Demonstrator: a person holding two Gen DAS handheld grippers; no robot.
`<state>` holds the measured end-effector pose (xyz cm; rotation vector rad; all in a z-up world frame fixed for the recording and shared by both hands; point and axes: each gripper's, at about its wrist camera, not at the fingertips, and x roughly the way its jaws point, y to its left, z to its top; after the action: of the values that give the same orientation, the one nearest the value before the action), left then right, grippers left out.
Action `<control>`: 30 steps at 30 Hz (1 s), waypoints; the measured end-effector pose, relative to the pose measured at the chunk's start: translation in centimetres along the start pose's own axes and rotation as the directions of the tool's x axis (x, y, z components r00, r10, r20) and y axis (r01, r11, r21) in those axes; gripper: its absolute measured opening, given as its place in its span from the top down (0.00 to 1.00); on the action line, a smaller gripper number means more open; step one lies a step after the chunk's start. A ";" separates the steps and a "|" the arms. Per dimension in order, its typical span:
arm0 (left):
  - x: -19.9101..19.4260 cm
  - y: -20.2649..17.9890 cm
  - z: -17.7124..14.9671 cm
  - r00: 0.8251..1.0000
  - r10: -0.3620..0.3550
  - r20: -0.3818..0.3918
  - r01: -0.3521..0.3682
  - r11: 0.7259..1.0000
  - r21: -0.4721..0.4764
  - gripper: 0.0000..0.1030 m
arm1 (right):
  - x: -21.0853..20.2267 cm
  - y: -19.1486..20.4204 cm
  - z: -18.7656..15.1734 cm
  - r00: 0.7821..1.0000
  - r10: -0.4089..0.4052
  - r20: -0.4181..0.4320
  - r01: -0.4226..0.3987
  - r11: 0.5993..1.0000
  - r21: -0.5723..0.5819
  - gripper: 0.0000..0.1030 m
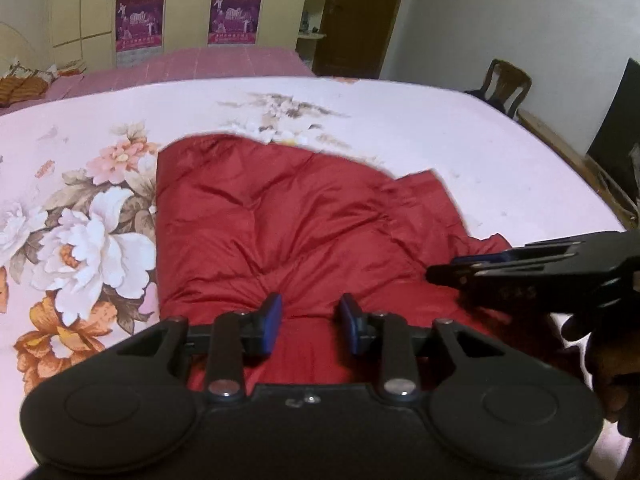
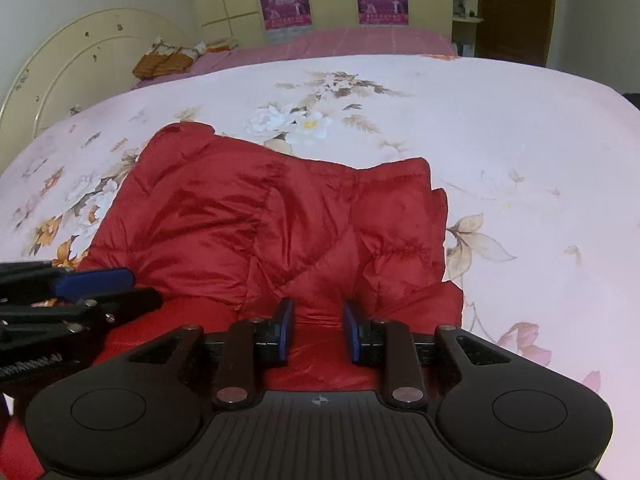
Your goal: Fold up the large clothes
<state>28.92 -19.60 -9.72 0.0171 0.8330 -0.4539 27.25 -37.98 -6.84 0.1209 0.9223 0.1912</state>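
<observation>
Behind everything stand yellow wardrobe doors (image 1: 96, 8) hung with magenta posters, and the bed (image 2: 520, 128) under its pink floral sheet fills most of both views. Across the middle of that sheet lies the red padded jacket (image 1: 280, 216), puffy and quilted, its near edge running under both tools.

Low in the left wrist view, the left gripper (image 1: 308, 324) has its blue pads parted with red fabric bulging up between them; whether the pads actually press that fabric I cannot tell. Low in the right wrist view, the right gripper (image 2: 318, 330) looks much the same, a ridge of fabric rising between its pads, and its hold is equally uncertain.

My worry is the slick, thick shell: a shallow pinch could catch only the top layer, so a lift would peel it away and leave the fold lopsided, or the cloth could slide out altogether. Uneven pulls from the two sides could also skew the fold.

A chair (image 1: 506, 84) at upper right appears only in the left wrist view. Only the right wrist view shows the cream headboard (image 2: 80, 64) at upper left and the jacket's right edge.
</observation>
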 end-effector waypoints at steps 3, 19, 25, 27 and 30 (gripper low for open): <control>-3.5 -0.6 -0.8 0.999 -0.021 0.036 0.021 1.000 0.004 0.71 | -4.6 0.1 -0.4 0.995 0.065 0.070 -0.064 0.998 -0.005 0.75; -8.5 -2.8 -6.6 1.000 -0.005 -0.002 0.005 1.000 -0.006 0.71 | -9.7 1.1 -6.5 0.990 0.141 -0.021 -0.142 0.987 -0.071 0.75; -8.5 -3.9 -9.2 0.999 0.024 -0.045 -0.021 0.999 0.050 0.71 | -8.0 1.1 -9.7 0.982 0.163 -0.095 -0.170 0.983 -0.063 0.75; -9.0 -2.5 -8.6 0.999 -0.020 -0.026 0.019 1.000 -0.014 0.73 | -8.4 1.1 -9.1 0.981 0.173 -0.093 -0.180 0.981 -0.074 0.75; -9.8 -0.2 -7.7 1.000 -0.011 0.025 0.012 0.998 -0.054 0.69 | -10.4 -1.0 -8.0 0.979 0.202 -0.025 -0.202 0.979 -0.017 0.75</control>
<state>17.65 -14.59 -7.85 -0.0428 0.8215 -0.4414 14.86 -41.06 -3.71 0.1951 0.9306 0.3909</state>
